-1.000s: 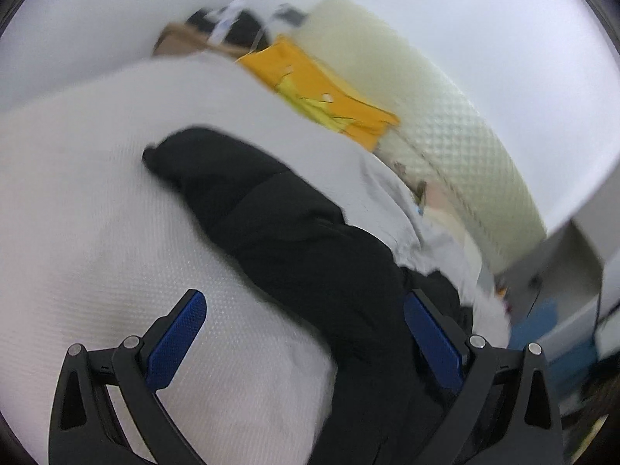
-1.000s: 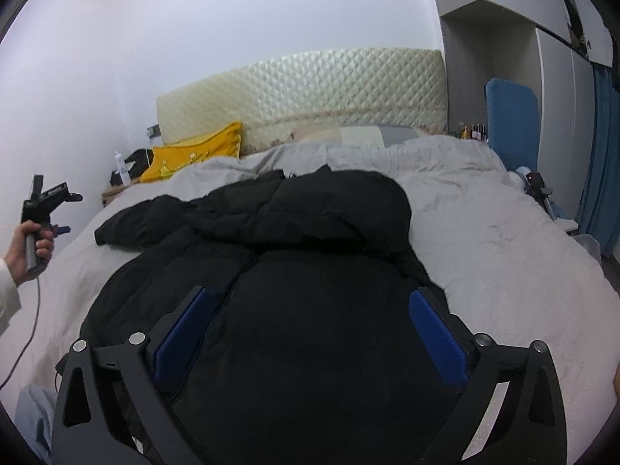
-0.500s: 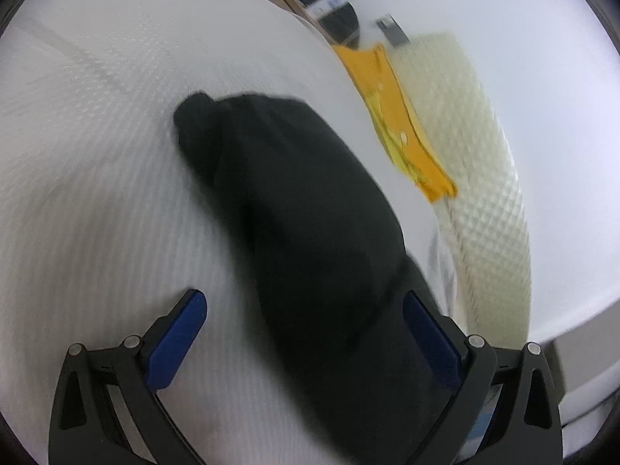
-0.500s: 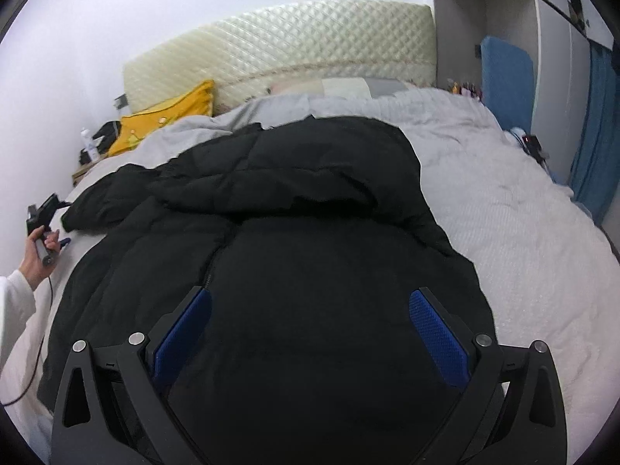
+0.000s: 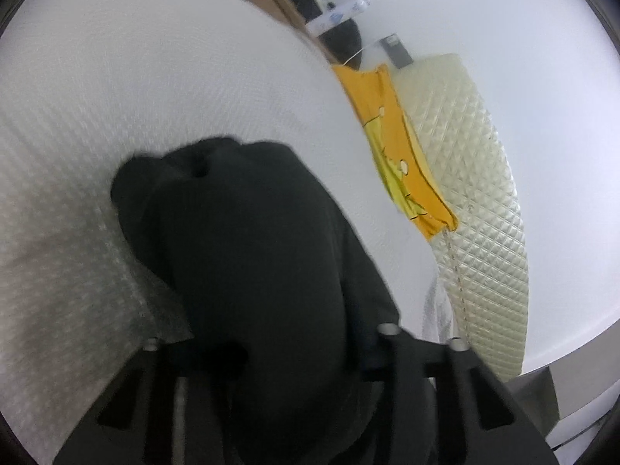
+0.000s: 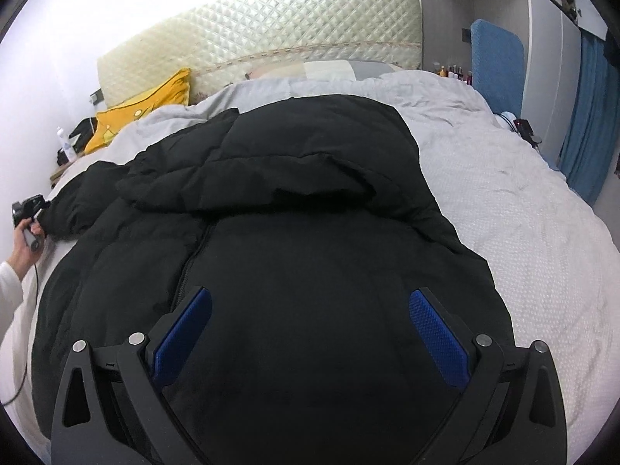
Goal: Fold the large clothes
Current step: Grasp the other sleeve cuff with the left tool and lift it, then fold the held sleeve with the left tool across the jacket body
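A large black puffer jacket (image 6: 294, 224) lies spread on the white bed (image 6: 542, 240), hood toward the headboard. My right gripper (image 6: 310, 329) is open, its blue pads (image 6: 182, 333) just above the jacket's lower body. In the left wrist view the jacket's left sleeve (image 5: 248, 240) runs between the fingers of my left gripper (image 5: 267, 352), which has closed in on it; the sleeve hides the pads. The left gripper also shows in the right wrist view (image 6: 29, 213), at the sleeve's cuff by the bed's left edge.
A yellow pillow (image 6: 147, 108) and a quilted cream headboard (image 6: 271, 35) stand at the far end. A nightstand with a bottle (image 6: 66, 147) is at the far left. A blue chair (image 6: 496, 66), wardrobe and blue curtain (image 6: 589, 124) line the right side.
My left gripper has dropped onto the sleeve and its fingers have closed around it. My right gripper has moved forward and lower over the jacket, still open.
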{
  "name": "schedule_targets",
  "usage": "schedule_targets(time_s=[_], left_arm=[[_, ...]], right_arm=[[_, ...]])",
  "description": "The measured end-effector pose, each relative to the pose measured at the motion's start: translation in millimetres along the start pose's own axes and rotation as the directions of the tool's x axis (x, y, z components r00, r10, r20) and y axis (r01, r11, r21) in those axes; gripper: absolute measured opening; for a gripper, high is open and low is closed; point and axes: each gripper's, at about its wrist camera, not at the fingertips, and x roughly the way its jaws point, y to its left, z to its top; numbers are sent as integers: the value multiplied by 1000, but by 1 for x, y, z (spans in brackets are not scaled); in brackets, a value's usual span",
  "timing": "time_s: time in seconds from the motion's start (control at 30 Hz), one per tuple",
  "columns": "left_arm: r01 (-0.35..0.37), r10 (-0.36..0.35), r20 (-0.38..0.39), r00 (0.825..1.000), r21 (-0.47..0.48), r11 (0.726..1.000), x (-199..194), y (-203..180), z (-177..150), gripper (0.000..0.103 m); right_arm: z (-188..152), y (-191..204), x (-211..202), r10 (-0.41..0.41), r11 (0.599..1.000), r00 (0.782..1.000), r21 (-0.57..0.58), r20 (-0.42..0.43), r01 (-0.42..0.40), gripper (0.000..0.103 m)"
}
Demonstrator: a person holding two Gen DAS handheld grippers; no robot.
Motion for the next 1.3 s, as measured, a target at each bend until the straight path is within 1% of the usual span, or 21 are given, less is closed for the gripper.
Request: schedule_targets(time_s=[0.03,0.07,0.1,0.13,0.2,0.3,0.33,0.4,0.47,0.53,0.57,0.63,0.7,0.83,0.9,1.0,1.03,1.1,1.13,1.27,1.3], left_arm=[[5,-5,16,1000,15,1000,-10,-5,1,23],[-11,9,38,999,43,999,-21,-10,1,21],[-54,49,58,997,86,995,-32,-18,4,20],[-73,65,72,995,105,992,-45,-23,5,18],[-86,76,87,993,112,990,-66,-29,9,16],[-129,106,136,985,178,976,-105,-49,8,13],[-156,123,156,980,221,963,-121,-61,4,12],[-167,117,181,977,291,942,-144,-79,-2,11],[-210,141,204,969,377,902,-163,-98,-10,11],[-223,145,212,966,406,886,-178,-112,-15,11],[-227,147,217,965,410,883,-186,-120,-19,10],[-230,144,227,963,422,877,-203,-137,-29,10],[-239,144,237,961,440,865,-216,-152,-39,10],[-244,128,259,957,487,839,-247,-193,-65,10],[-246,119,267,956,517,820,-264,-214,-83,10],[-240,92,276,957,571,785,-285,-257,-112,10],[-230,83,270,959,579,782,-289,-268,-117,10],[-184,49,236,971,594,783,-298,-297,-136,10],[-169,35,226,974,606,777,-303,-313,-148,10],[-130,-12,202,979,676,725,-317,-368,-196,11],[-122,-21,197,980,685,718,-318,-377,-204,11]], right_arm=[[1,0,-3,5,1000,1000,-8,8,-5,102],[1,0,-7,11,1000,1000,-14,15,-11,102],[0,1,-10,19,1000,1000,-22,20,-19,102],[0,1,-12,24,999,999,-28,22,-23,102],[-1,1,-18,34,999,999,-42,26,-33,102],[-1,1,-26,45,997,998,-59,33,-43,102],[-2,2,-30,54,996,998,-68,38,-52,102],[-2,2,-38,67,995,997,-81,47,-63,102],[-2,0,-49,100,993,993,-66,59,-96,102],[-2,0,-60,129,990,988,-71,83,-124,103],[-2,1,-67,124,989,987,-91,103,-115,103],[-2,1,-73,120,987,986,-119,119,-106,103],[-1,-1,-76,131,986,983,-124,128,-115,103],[0,-7,-79,140,984,981,-128,132,-123,103],[1,-12,-80,144,985,980,-120,135,-128,103],[0,-18,-84,140,985,980,-121,144,-123,103],[0,-21,-86,140,985,979,-119,147,-123,103],[-2,-28,-92,144,987,978,-99,148,-131,103],[-3,-32,-95,150,986,977,-89,150,-138,103],[-5,-42,-107,157,986,973,-85,172,-144,103],[-5,-44,-111,154,986,972,-91,180,-139,103]])
